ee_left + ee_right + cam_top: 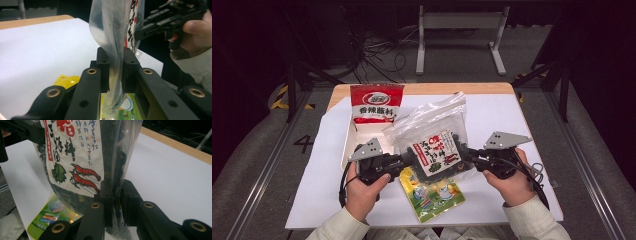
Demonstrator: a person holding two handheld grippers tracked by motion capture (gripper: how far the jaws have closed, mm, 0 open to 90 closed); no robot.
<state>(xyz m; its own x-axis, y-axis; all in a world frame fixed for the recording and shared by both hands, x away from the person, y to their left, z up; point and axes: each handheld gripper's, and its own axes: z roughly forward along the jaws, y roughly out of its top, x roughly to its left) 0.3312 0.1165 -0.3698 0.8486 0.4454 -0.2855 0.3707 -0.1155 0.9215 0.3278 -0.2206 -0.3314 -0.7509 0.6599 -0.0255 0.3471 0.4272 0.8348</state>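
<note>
Clear bag (437,145) hides green packet's (434,197) top.

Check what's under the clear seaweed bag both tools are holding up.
Under the clear seaweed bag lies a green-yellow snack packet, flat on the white sheet. Its upper end is hidden by the bag. The left tool and right tool pinch the bag's side edges.

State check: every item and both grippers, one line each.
seaweed bag: lifted off the table, pinched at both side edges
left gripper: shut on the bag's clear edge
right gripper: shut on the bag's other edge
red packet: propped upright, sealed
green-yellow packet: lying flat under the bag
</note>
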